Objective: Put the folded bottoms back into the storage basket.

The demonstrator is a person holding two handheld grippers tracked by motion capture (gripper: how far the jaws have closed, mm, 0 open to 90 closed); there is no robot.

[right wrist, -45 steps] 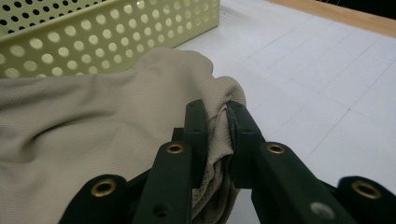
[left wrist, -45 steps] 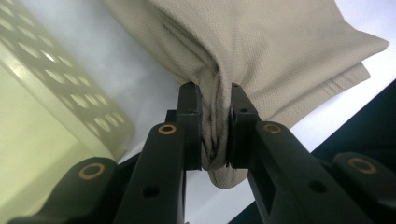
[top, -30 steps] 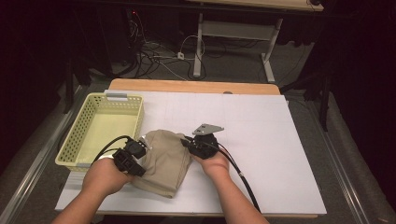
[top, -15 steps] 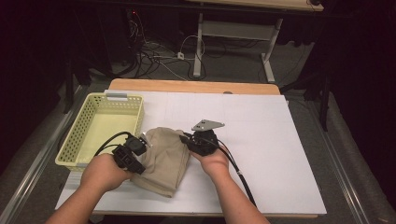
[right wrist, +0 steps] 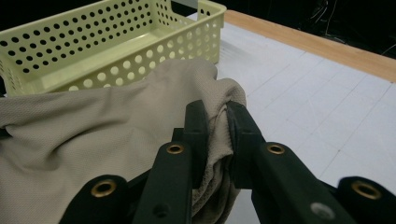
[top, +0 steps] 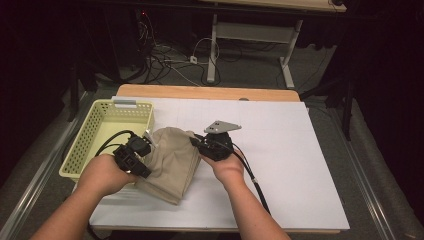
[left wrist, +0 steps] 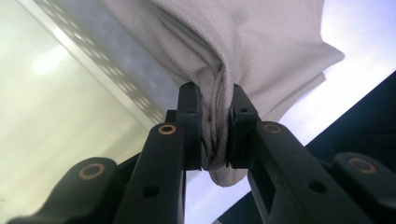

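White gridded table cover, wooden table edge, dark cabled floor.

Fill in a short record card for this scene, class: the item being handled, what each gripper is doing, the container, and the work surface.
Item: beige cloth, bunched and folded
Left gripper: shut on a gathered edge of the cloth
Right gripper: shut on another bunched edge of the cloth
Container: pale yellow perforated basket, beside the cloth at its left in the high view, nothing seen inside
Surface: white gridded sheet on a wooden table
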